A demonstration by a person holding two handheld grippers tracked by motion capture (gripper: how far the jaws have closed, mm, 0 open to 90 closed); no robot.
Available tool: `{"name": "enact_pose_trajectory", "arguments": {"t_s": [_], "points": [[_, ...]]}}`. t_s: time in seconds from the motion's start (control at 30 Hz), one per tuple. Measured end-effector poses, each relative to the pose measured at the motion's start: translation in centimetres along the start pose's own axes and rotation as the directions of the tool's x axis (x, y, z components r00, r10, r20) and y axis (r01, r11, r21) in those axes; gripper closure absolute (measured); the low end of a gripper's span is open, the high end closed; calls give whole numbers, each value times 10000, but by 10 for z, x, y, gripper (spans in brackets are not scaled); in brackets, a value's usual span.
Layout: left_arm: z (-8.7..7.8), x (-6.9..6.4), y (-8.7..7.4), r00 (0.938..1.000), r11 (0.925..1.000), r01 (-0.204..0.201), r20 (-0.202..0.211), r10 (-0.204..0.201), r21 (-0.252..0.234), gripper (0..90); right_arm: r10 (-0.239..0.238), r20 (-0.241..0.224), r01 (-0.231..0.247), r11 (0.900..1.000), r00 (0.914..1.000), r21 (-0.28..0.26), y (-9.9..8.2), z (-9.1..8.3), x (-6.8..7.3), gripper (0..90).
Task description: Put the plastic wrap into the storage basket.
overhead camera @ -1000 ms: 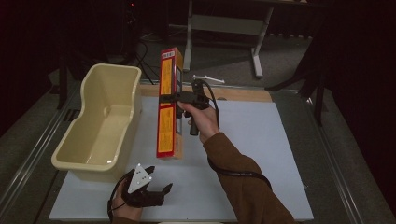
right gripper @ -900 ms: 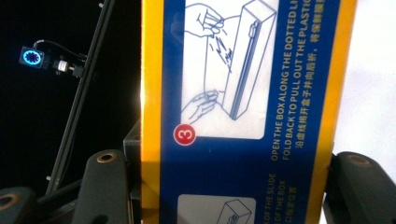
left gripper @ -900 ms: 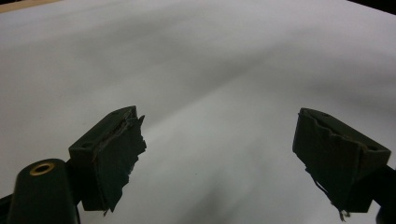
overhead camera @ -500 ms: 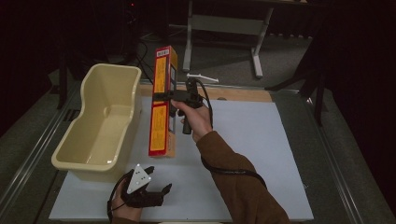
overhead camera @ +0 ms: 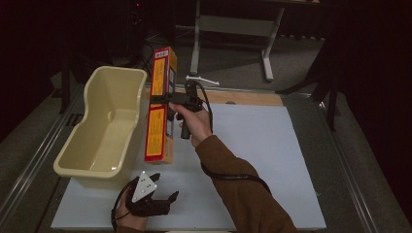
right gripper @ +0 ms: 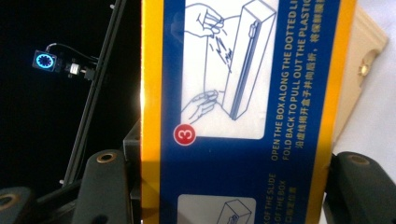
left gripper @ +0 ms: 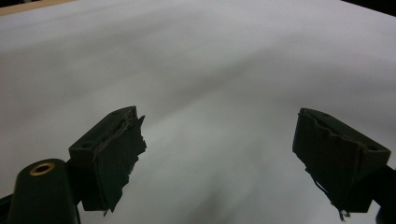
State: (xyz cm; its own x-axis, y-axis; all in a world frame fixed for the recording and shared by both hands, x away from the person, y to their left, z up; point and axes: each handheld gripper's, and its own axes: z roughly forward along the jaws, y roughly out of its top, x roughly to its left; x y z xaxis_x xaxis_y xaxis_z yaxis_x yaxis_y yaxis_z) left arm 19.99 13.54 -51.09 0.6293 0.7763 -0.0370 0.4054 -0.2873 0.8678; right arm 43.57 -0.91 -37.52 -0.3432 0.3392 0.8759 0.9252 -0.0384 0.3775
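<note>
Your right gripper (overhead camera: 163,99) has its jaws clamped across the long box (overhead camera: 158,119), held just beside the cream tub (overhead camera: 104,126). Your left gripper (overhead camera: 160,204) rests low on the counter (overhead camera: 272,160), jaws spread wide.

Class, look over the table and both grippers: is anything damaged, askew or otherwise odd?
Yes. The left gripper has torn, frayed pads. Otherwise nothing odd: the right gripper holds the box beside the tub.

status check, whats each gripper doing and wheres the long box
Right gripper shut on long box, held beside beige tub. Left gripper open over white mat. Nothing blocking the tub.
</note>
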Motion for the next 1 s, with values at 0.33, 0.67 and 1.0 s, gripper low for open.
{"name": "enact_pose_trajectory", "arguments": {"t_s": [0.33,0.67,1.0], "points": [[0,0,0,10000,10000,-3,-25,3,27,153,85,-171,-86,10000,9998,-30,-2,11,7,393],[0,0,0,10000,10000,-22,-42,22,-5,153,317,-232,-317,9995,9992,5,-4,24,10,393],[-1,-1,0,10000,10000,-14,-15,14,-42,153,562,-238,-558,9983,9981,167,-6,44,16,392]]}}
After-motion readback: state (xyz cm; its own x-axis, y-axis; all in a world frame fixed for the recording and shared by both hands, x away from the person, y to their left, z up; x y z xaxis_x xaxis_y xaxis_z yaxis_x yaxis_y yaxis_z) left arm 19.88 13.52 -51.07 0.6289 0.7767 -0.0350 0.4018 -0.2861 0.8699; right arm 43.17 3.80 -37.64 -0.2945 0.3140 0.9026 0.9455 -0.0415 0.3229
